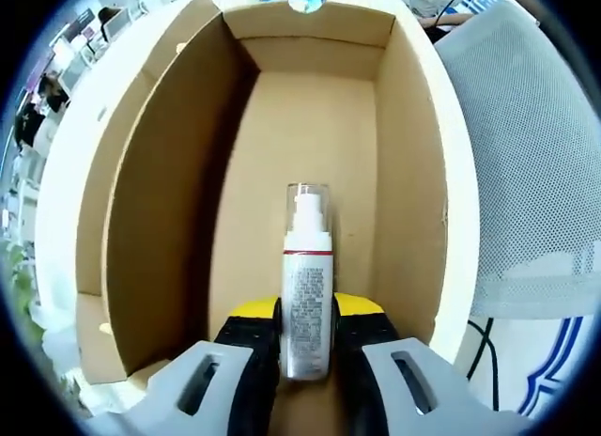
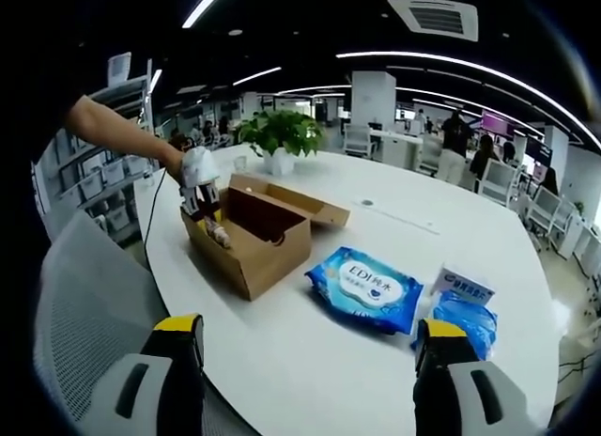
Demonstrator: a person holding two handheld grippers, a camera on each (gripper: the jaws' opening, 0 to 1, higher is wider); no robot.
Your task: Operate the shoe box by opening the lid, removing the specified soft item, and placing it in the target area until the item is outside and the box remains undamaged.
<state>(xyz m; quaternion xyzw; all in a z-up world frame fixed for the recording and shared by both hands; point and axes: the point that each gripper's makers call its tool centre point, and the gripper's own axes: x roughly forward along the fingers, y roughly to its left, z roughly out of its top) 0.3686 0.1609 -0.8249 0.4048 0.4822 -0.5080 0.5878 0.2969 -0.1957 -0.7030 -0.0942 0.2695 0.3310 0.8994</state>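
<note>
Clamping a white spray bottle (image 1: 308,304), the left gripper (image 1: 308,347) has its yellow-tipped jaws pressed against the bottle's printed sides; the bottle's clear cap points toward the far end wall of the open cardboard shoe box (image 1: 310,126), and its body sits over the box floor, between the two long walls; whether it rests on that floor or hangs just above it, I cannot tell. From the right gripper view, the shoe box (image 2: 258,239) sits on the round white table (image 2: 310,361) with its lid flap folded back on the far side; the left gripper (image 2: 205,206) dips into the box's left end, a person's bare arm (image 2: 117,131) behind it. Just right of the box lies a blue wet-wipes pack (image 2: 368,288); further right of the box, a second blue packet (image 2: 465,314) with a white label. Beyond the box stands a potted green plant (image 2: 280,135). Right gripper (image 2: 310,361): jaws spread wide, nothing between them, hanging over the table on the near side of the box.
</note>
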